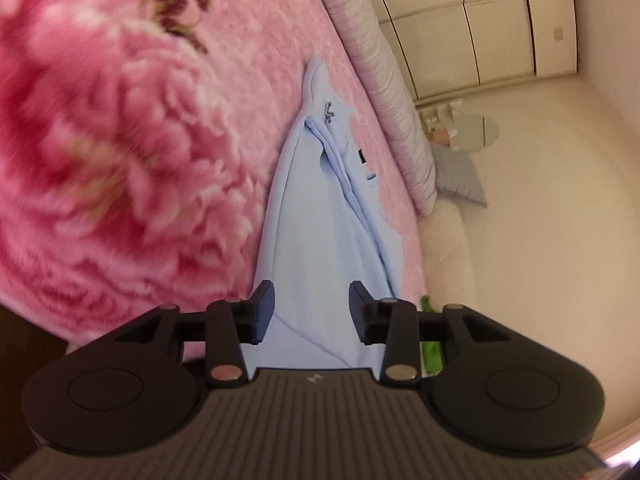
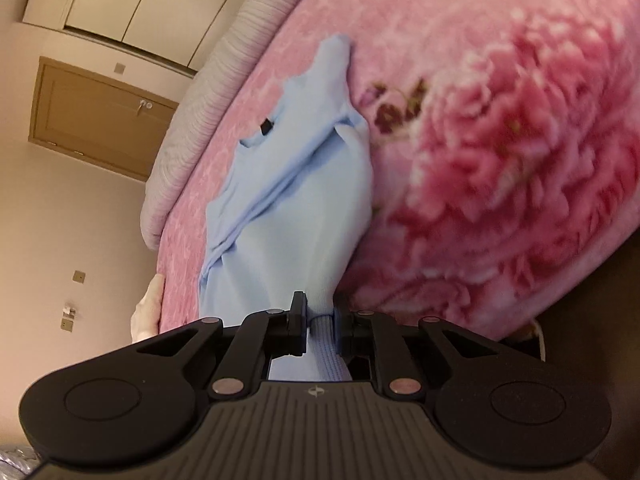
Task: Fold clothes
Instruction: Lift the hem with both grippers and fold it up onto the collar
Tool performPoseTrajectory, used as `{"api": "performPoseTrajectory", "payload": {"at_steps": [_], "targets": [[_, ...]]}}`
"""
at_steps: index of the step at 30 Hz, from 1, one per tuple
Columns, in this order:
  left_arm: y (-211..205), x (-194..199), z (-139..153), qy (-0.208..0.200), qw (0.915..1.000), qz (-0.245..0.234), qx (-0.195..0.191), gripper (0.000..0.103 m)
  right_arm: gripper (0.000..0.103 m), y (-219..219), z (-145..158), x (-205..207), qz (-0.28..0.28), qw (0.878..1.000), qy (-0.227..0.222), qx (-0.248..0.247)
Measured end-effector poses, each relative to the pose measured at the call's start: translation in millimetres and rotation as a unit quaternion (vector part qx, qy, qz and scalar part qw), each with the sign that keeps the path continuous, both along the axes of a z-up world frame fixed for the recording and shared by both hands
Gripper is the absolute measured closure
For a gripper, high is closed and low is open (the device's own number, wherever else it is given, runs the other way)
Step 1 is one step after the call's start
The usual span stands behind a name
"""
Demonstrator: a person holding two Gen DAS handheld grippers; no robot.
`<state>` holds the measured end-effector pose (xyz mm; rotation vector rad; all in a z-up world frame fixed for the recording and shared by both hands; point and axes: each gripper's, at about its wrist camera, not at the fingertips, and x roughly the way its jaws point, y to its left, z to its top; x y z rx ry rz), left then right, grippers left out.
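A light blue shirt [image 1: 320,216] lies stretched along a pink floral blanket [image 1: 120,160] on a bed. My left gripper [image 1: 312,308] is open, its jaws wide apart on either side of the shirt's near end, with cloth between them. In the right wrist view the same shirt [image 2: 296,184] runs from the bed down to my right gripper [image 2: 322,322], which is shut on the shirt's ribbed hem edge. A small black tag [image 2: 265,126] shows near the collar.
A grey-striped bed edge [image 1: 392,100] borders the blanket. A blue cushion [image 1: 460,174] and a round mirror [image 1: 478,132] lie on the cream floor. White wardrobes [image 1: 480,20] and a brown door [image 2: 96,120] stand beyond. A green object [image 1: 432,354] sits by the left gripper.
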<state>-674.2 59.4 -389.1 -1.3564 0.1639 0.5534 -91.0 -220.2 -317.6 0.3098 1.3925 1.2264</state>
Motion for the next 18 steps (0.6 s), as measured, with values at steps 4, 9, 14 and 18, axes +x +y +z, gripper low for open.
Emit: {"api": "performPoseTrajectory", "payload": {"at_steps": [4,9,14,18], "targets": [[19,13,-12,0.040,0.9989,-0.020,-0.011,0.068,0.082,0,-10,4,-0.011,1.000,0.005,-0.015],[30,27,-16,0.045,0.9974,-0.053,-0.015,0.070,0.080,-1,-22,2,-0.013,1.000,0.015,-0.023],[38,41,-19,0.054,0.9932,-0.102,-0.012,0.094,0.079,7,-30,-1,-0.005,0.999,0.020,-0.030],[41,40,-6,0.036,0.9931,-0.111,0.007,0.100,0.088,10,-23,-6,0.001,1.000,0.005,-0.025]]}}
